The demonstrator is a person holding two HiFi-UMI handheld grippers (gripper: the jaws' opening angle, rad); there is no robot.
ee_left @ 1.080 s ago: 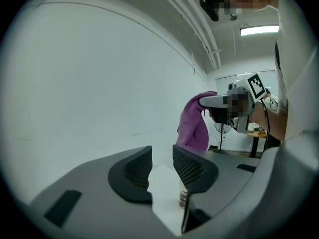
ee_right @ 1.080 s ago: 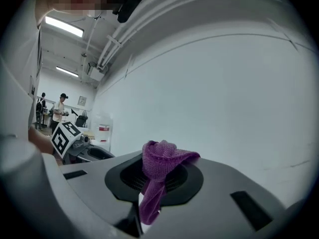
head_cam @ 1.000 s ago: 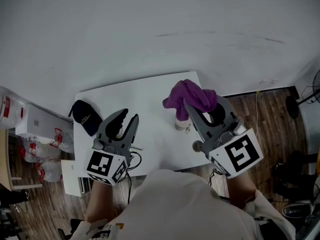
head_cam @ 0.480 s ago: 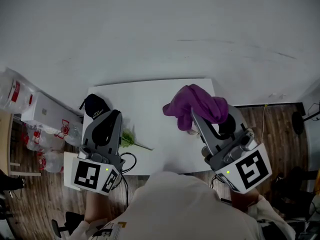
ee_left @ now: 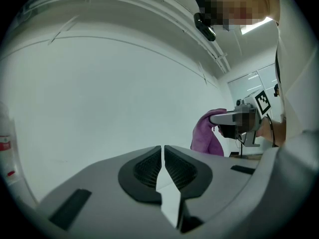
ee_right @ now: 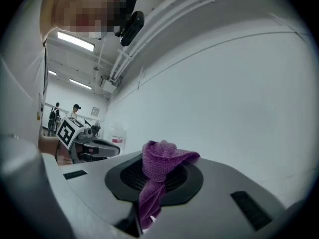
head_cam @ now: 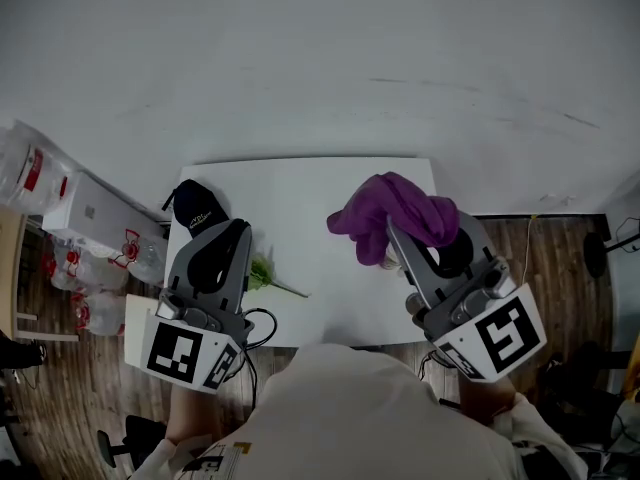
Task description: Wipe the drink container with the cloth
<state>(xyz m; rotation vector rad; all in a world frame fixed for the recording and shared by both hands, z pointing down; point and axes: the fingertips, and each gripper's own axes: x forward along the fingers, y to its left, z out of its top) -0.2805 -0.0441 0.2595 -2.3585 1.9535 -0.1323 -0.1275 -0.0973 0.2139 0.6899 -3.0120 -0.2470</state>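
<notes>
Holding purple cloth point(head_cam: 395, 206) clamped in right tongs point(head_cam: 392, 230), raised over tabletop point(head_cam: 300, 193) at 4 o'clock. Drink container point(head_cam: 390, 260) mostly hidden under cloth, pale bit shows. Left tongs point(head_cam: 232, 230) closed, empty, at 8 o'clock. My guess: pre-wipe approach; next lower cloth onto container, left opens to steady it. White tabletop, black pouch point(head_cam: 195, 206) at 10 o'clock; white wall point(head_cam: 320, 58), wood floor point(head_cam: 540, 248).

The cloth point(ee_right: 158, 166) is a purple knit with a fine, fuzzy, matt weave; the left gripper point(ee_left: 163, 153) looks like smooth matt grey plastic, its pads point(ee_left: 147, 167) darker and ribbed like rubber; the right gripper point(ee_right: 158, 176) has the same grey matt shell; the table point(head_cam: 300, 193) is plain white, smooth and dull; the floor point(head_cam: 545, 258) shows brown wood-grain planks; the wall point(head_cam: 320, 58) is pale, matt and faintly scuffed.
</notes>
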